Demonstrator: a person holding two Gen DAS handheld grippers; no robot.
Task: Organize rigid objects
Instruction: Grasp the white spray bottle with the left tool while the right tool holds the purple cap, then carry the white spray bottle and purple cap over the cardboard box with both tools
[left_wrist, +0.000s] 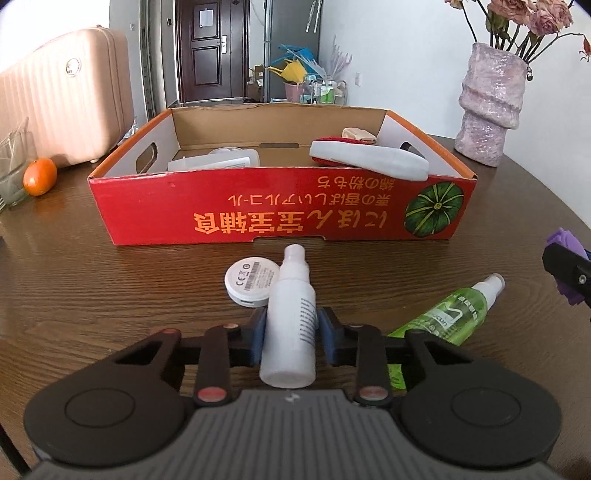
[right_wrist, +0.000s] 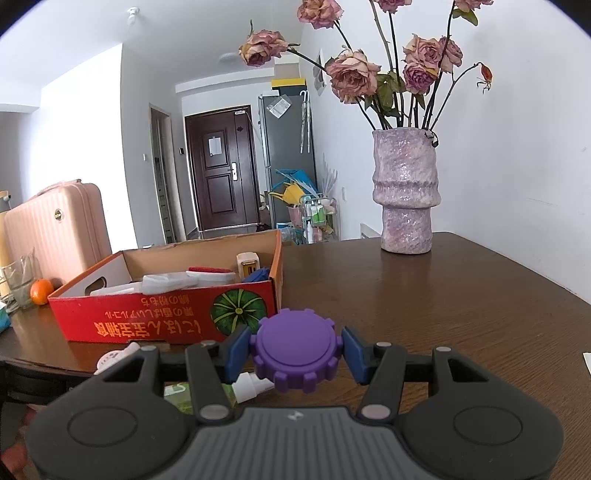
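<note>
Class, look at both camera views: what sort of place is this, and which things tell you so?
Most likely a lived-in flat or home: a wooden table with a vase of dried roses, a pink suitcase, and a dark entrance door beside a tall fridge.

The red cardboard box (left_wrist: 280, 206) carries yellow Japanese characters printed upside down across its near wall, with a green pumpkin picture at its 3 o'clock end. The white round puck (left_wrist: 251, 282) at 11 o'clock from the white bottle (left_wrist: 291, 317) shows a "CE" mark beside a small label too fine to read. The green spray bottle (left_wrist: 448, 314) bears white lettering, blurred.
</note>
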